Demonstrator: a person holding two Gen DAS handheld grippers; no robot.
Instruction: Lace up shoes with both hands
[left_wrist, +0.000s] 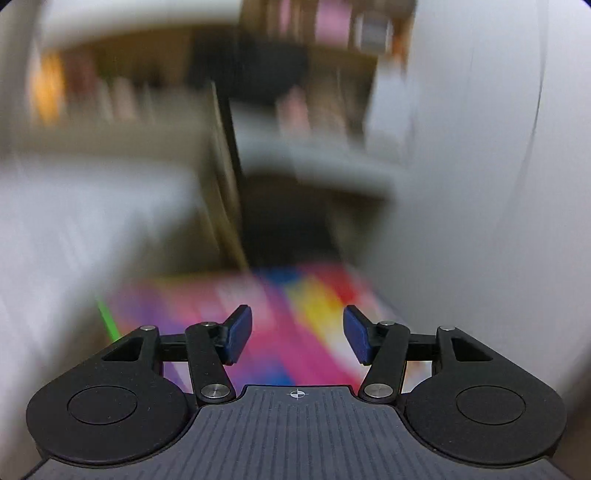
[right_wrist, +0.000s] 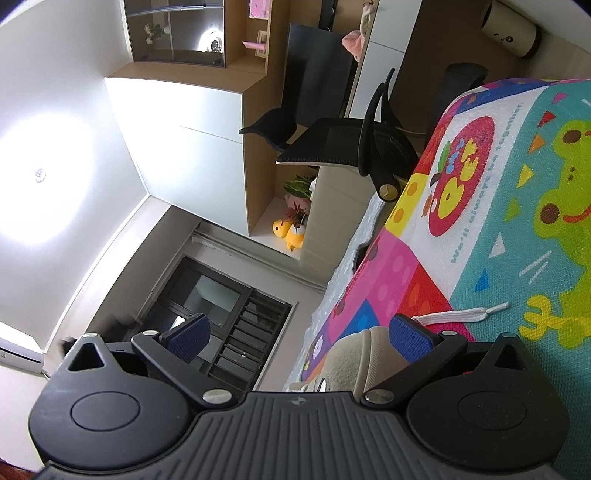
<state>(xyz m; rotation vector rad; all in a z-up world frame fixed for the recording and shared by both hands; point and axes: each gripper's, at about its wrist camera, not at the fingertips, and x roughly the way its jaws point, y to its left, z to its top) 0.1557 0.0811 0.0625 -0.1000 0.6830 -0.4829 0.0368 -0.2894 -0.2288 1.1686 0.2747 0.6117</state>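
Note:
In the right wrist view, which is rolled sideways, a beige shoe (right_wrist: 354, 363) lies on the colourful play mat (right_wrist: 517, 184). Its rounded end sits close below my right gripper (right_wrist: 299, 336), beside the right blue pad (right_wrist: 410, 336). That gripper is open and grips nothing. A white lace (right_wrist: 461, 315) trails from behind that pad across the mat, its tip free. The left wrist view is heavily blurred. My left gripper (left_wrist: 298, 334) is open above the mat (left_wrist: 295, 306) with nothing between its blue pads. No shoe or lace shows there.
A black office chair (right_wrist: 332, 144) stands at the mat's far edge. Behind it are white cabinets (right_wrist: 184, 147), wooden shelves and a yellow plush toy (right_wrist: 290, 232). A dark window (right_wrist: 229, 314) is on the far wall. Blurred furniture (left_wrist: 258, 110) fills the left wrist view.

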